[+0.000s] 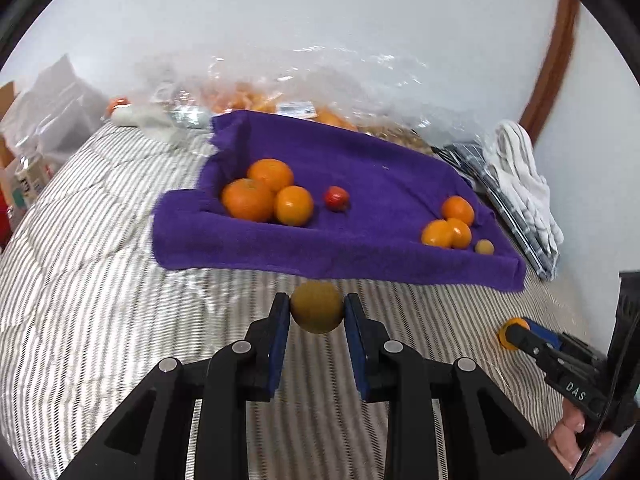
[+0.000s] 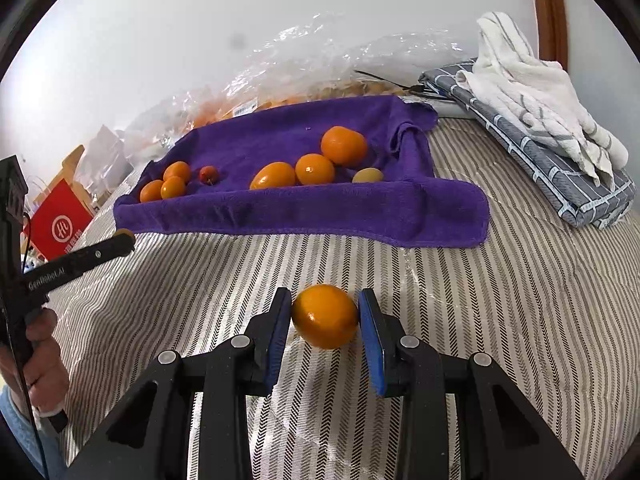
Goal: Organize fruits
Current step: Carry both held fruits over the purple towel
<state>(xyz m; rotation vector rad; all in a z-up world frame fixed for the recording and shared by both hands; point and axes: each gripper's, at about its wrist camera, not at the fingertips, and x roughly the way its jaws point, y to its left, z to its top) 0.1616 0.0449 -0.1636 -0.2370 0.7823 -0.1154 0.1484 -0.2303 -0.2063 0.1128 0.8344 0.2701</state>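
The left gripper point(image 1: 316, 307) was clamped on a dull yellow-green fruit point(image 1: 316, 306) just short of the purple towel's point(image 1: 384, 200) near edge. On the towel lay three oranges point(image 1: 267, 192) at the left, a small red fruit point(image 1: 337, 198) mid-way, more oranges toward the right corner. The right gripper point(image 2: 325, 316) – pads touching both sides – held an orange point(image 2: 325, 316) over the striped bed point(image 2: 520, 320).

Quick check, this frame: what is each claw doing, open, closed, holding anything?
Left claw: closed on a dull yellow-green fruit, both pads touching.
Right claw: around an orange fruit; left pad touches, a small gap shows at the right pad, so grip uncertain.
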